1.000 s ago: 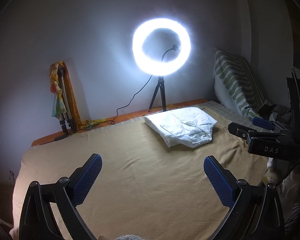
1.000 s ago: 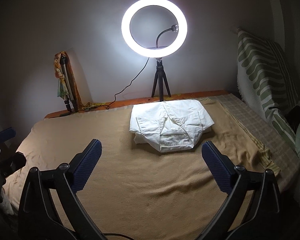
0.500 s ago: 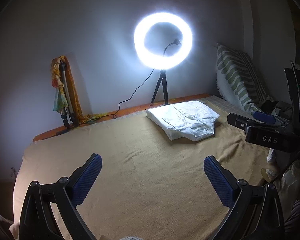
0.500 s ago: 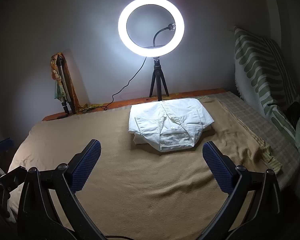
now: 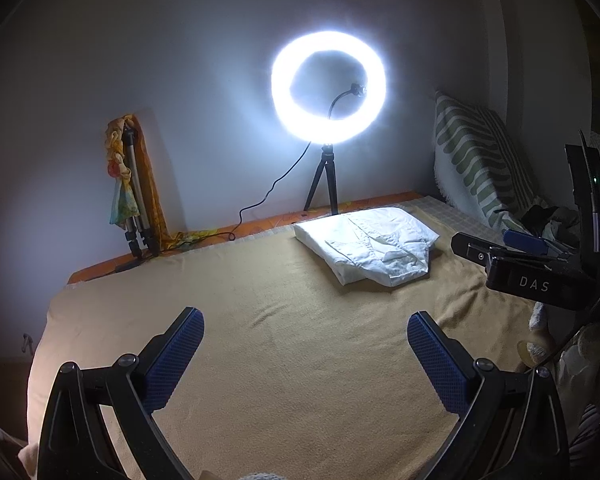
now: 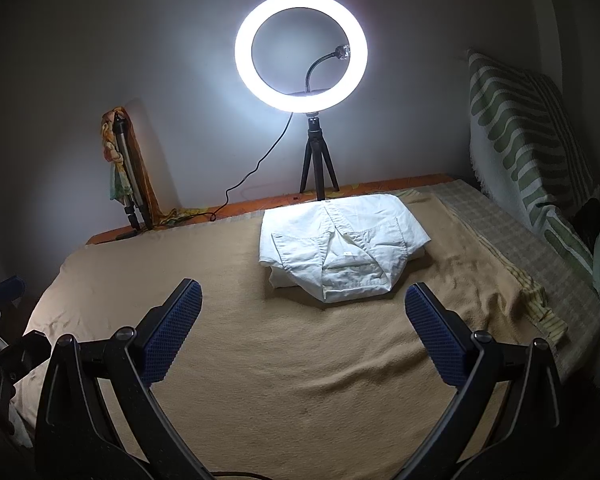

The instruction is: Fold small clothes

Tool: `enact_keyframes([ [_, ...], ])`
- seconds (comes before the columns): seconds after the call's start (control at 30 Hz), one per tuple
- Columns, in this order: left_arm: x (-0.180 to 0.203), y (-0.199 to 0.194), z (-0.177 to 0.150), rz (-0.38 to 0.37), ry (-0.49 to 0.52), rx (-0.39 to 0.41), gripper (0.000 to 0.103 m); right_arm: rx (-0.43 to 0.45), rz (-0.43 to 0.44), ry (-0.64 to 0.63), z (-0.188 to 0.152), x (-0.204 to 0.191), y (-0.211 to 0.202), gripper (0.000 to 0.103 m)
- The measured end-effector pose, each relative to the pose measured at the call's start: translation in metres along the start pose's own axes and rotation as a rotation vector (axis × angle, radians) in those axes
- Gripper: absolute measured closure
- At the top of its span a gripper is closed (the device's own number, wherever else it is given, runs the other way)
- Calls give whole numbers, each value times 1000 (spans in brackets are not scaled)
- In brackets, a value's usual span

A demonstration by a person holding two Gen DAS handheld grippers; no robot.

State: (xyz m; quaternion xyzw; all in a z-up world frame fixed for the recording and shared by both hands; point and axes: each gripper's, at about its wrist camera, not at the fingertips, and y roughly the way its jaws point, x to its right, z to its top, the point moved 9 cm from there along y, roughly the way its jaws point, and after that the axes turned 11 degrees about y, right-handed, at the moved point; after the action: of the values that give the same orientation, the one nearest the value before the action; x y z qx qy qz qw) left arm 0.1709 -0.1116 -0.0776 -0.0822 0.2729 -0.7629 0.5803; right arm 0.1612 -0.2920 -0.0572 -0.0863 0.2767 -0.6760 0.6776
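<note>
A folded white garment (image 5: 370, 246) (image 6: 342, 246) lies on the tan blanket (image 5: 280, 360) (image 6: 300, 360), toward the far side near the lamp. My left gripper (image 5: 305, 354) hangs open over the near part of the blanket, well short and left of the garment, with nothing between its blue pads. My right gripper (image 6: 302, 330) is open too, just in front of the garment and not touching it. The right gripper (image 5: 496, 246) also shows from the side at the right edge of the left wrist view.
A lit ring light (image 6: 301, 51) on a small tripod stands at the bed's far edge, its cable trailing left. A folded tripod with a coloured cloth (image 6: 122, 168) leans on the wall. A green-striped cushion (image 6: 516, 136) and dark clothes (image 5: 548, 216) sit at the right.
Both grippers drifted slightly; the garment sits a little lower and nearer in both views. Neither gripper changed its opening, and the garment has not moved on the blanket.
</note>
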Motion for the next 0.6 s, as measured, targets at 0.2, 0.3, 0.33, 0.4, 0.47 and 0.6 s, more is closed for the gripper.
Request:
enact_keyframes([
  [0.2,0,-1,1,-4,2,1,0,-1,-1,2,0,0,0,0],
  [0.3,0,-1,1,-4,2,1,0,-1,0,1,1,1,0,0],
  [0.33,0,-1,1,-3,2,1,0,-1,0,1,1,1,0,0],
  [0.4,1,-1,1,-5,0,0,0,0,-1,1,0,0,0,0],
  [0.47,1,-1,0,-6,0,-1,0,0,-1,1,-1,-1,-1,0],
  [0.6,1,-1,-1,-10,1,-5,0,-3,-2,4,-3,-3,-2,0],
])
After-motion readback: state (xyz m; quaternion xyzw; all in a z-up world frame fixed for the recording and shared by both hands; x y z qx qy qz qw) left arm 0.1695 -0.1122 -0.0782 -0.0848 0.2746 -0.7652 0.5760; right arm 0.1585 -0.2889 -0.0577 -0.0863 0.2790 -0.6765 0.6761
